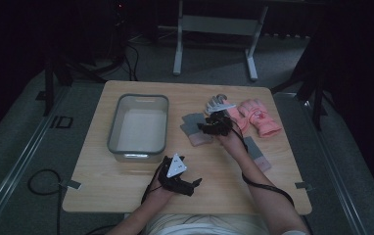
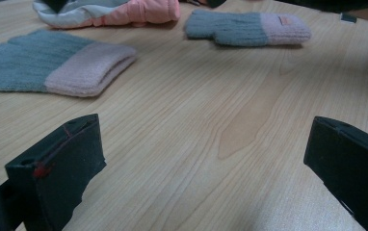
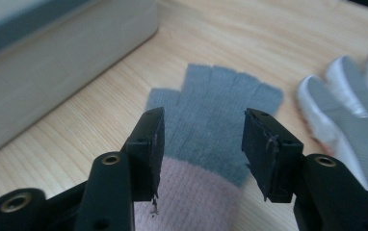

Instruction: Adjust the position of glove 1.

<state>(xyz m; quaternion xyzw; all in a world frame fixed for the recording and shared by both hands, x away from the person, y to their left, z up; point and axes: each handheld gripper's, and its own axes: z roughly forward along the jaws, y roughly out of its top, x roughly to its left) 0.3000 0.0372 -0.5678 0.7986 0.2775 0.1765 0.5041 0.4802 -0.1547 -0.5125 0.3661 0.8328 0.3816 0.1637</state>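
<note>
Hovering over grey glove (image 3: 211,120) beside tub (image 1: 138,125): right gripper (image 3: 203,139) jaws part-open, astride it, nothing gripped. Left gripper (image 2: 206,159) jaws wide, empty above desk (image 2: 211,110).

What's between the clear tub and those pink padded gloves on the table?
In the high view, a grey knit glove with a pink cuff lies between the tub and the pink gloves, with the right gripper poised over it, fingers open.
</note>
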